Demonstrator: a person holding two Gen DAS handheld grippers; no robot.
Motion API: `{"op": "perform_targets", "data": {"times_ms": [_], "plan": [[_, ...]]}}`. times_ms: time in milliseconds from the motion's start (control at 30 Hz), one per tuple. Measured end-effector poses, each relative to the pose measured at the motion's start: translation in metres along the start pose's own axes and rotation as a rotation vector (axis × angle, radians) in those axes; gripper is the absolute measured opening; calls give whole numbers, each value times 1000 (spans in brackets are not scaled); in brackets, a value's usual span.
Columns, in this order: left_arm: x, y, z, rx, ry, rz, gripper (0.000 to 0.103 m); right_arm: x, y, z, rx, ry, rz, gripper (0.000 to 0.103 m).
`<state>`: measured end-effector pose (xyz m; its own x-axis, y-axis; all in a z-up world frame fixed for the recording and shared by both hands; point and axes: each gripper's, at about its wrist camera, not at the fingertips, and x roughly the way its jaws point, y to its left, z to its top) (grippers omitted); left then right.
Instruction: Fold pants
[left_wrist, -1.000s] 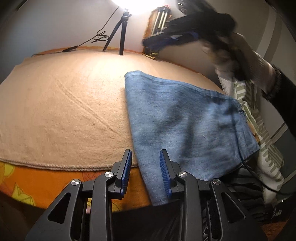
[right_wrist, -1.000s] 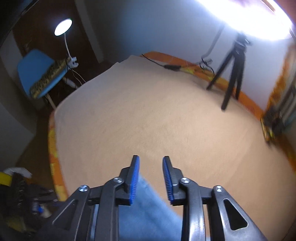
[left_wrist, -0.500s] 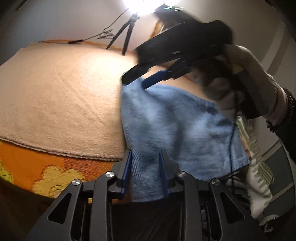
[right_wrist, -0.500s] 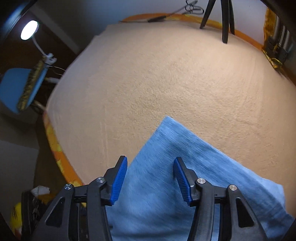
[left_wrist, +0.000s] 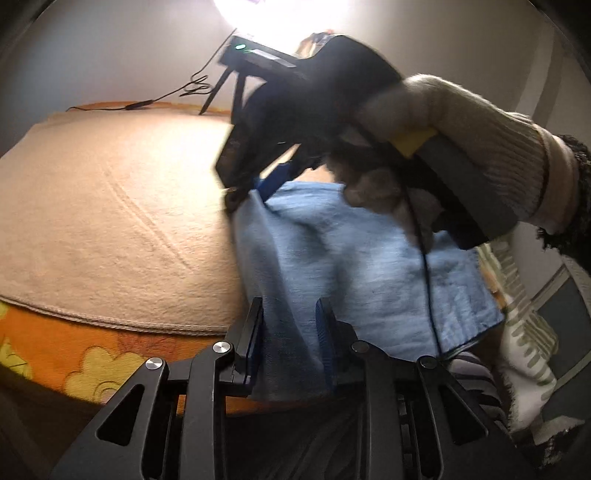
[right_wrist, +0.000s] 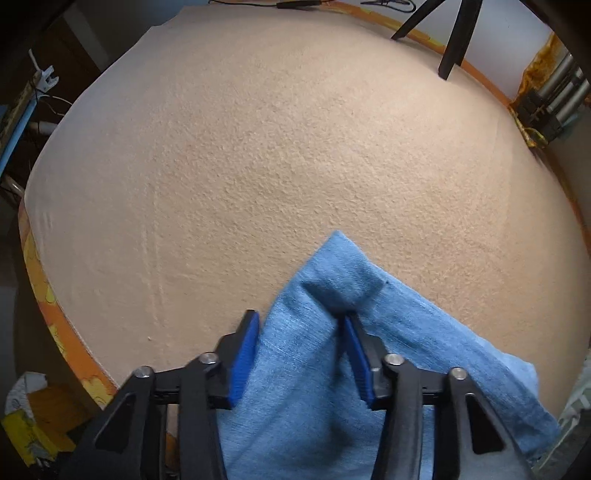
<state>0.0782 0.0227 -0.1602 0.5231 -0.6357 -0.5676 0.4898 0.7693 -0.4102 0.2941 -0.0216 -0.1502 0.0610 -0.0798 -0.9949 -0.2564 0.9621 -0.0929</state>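
The blue pants (left_wrist: 354, 266) are lying folded near the right end of the near edge of a big tan blanket (right_wrist: 280, 155). Their near end is hanging a little over the edge of the blanket.

The left gripper (left_wrist: 288, 332) is sitting at that near end. Blue cloth is lying between its two blue pads, which are standing a little apart. I cannot tell if they are pinching it or only sitting around it.

The right gripper (right_wrist: 299, 350) is pointing down at the far left corner of the pants. A hand in a pale knit glove (left_wrist: 458, 147) is holding it. Its jaws are closing, and a bump of cloth is sitting between them, bunching up against the right pad.

So each gripper is at one end of the pants' left edge, one near and one far. The long side of the pants is running from near to far along that line. I think the next fold is turning on this edge, and the right gripper is the one nearer to the corner.

The blanket is looking soft and fuzzy, and most of it to the left is bare. Under it an orange sheet (left_wrist: 74, 354) with yellow shapes is peeking out. A black tripod (right_wrist: 447, 40) is standing at the far side by a pale wall, under a very bright lamp (left_wrist: 280, 14).
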Motion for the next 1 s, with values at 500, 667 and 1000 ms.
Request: {"op": "perform_targets", "data": {"times_ms": [500,667,1000], "plan": [[15,-1,6,8,56,11,11,-41,-70,-41,80,-154,216,5],[-7,-31,21,100,-3,12,9,-75,-95,-62,108,-233,270,4],[-16,-119,46,308,-54,-49,9,-143,-168,-114,189,-384,336,4]]}}
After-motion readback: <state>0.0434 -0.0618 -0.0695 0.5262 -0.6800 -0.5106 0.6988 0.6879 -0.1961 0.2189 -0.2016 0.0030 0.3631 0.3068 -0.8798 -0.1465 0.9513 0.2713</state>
